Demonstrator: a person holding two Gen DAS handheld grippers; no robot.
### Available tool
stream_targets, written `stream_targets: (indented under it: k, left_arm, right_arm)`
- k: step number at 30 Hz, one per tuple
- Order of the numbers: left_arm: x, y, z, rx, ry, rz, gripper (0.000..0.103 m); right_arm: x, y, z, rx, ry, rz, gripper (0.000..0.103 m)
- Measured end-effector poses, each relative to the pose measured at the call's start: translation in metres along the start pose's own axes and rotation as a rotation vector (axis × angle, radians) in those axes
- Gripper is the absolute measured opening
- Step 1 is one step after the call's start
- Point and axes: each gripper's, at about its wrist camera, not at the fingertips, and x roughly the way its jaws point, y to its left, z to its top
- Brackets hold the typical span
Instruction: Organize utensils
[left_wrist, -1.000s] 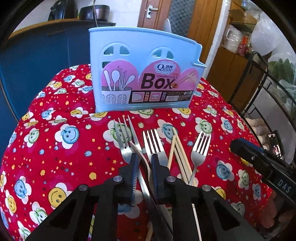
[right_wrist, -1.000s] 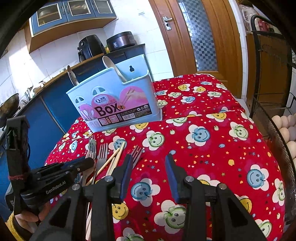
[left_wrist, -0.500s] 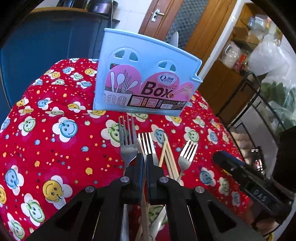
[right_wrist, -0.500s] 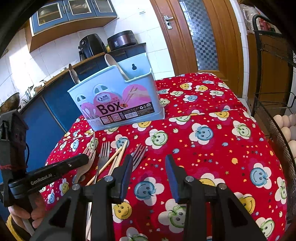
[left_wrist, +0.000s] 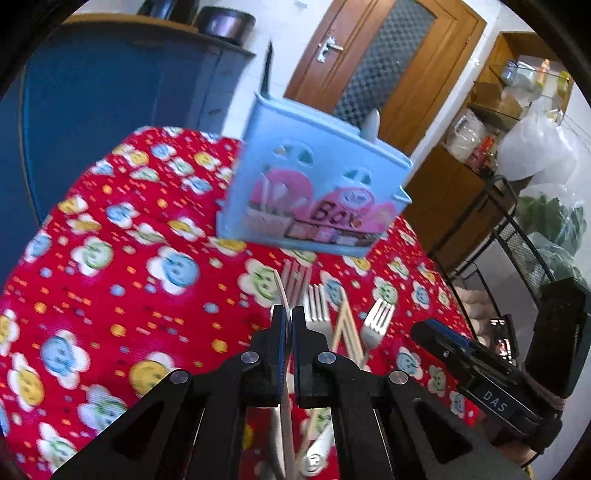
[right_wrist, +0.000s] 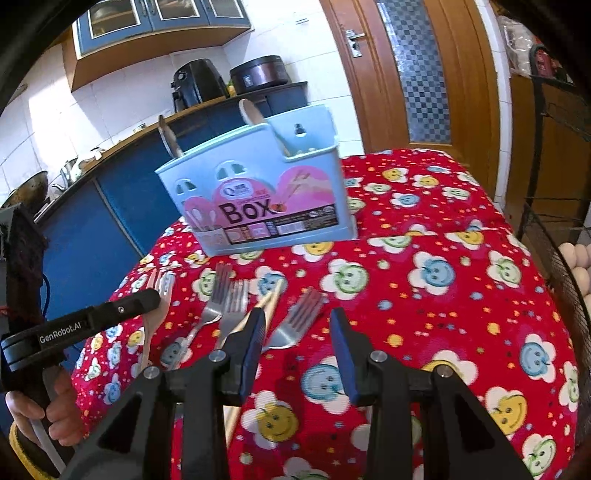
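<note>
My left gripper (left_wrist: 288, 317) is shut on a pale wooden utensil (left_wrist: 282, 291), seen edge-on and lifted off the cloth; it also shows in the right wrist view (right_wrist: 157, 314). The light blue utensil box (left_wrist: 314, 195) stands at the back of the table and holds two spoons (right_wrist: 255, 114). Several forks (left_wrist: 316, 314) and a pair of chopsticks (left_wrist: 347, 328) lie on the cloth in front of it. My right gripper (right_wrist: 297, 332) is open and empty, just above a fork (right_wrist: 295, 325).
The table carries a red smiley-flower cloth (right_wrist: 443, 280). A black wire rack (right_wrist: 554, 184) with eggs stands to the right. Blue cabinets (left_wrist: 110, 99) and a wooden door (right_wrist: 413, 74) are behind.
My left gripper shut on the wooden utensil and lifted it off the cloth, tilting toward the box. My right gripper stayed open and moved closer to the forks.
</note>
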Motion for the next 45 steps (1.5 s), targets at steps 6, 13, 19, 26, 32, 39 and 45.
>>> stream_targets:
  k: [6,13,19,26,32,39,45]
  left_arm:
    - [-0.018,0.014,0.008,0.018,-0.064,0.058,0.002]
    - [-0.035,0.031,0.016,0.007,-0.122,0.086,0.002]
    - [-0.043,0.040,0.019,0.000,-0.149,0.105,0.002]
    - [-0.038,0.046,0.019,-0.002,-0.148,0.115,0.002]
    - [-0.032,0.045,0.019,0.003,-0.142,0.115,0.002]
    - [-0.029,0.044,0.018,0.003,-0.138,0.118,0.002]
    - [-0.031,0.040,0.017,0.020,-0.145,0.117,0.002]
  right_arm:
    - [0.011,0.021,0.009,-0.047,0.020,0.051,0.040]
    - [0.041,0.044,0.026,-0.087,0.069,0.132,0.044]
    - [0.073,0.049,0.035,-0.106,0.124,0.151,0.046]
    - [0.098,0.053,0.038,-0.125,0.157,0.162,0.046]
    - [0.108,0.055,0.042,-0.116,0.165,0.175,0.036]
    - [0.106,0.050,0.043,-0.087,0.158,0.213,0.010]
    - [0.084,0.050,0.042,-0.089,0.113,0.237,0.005]
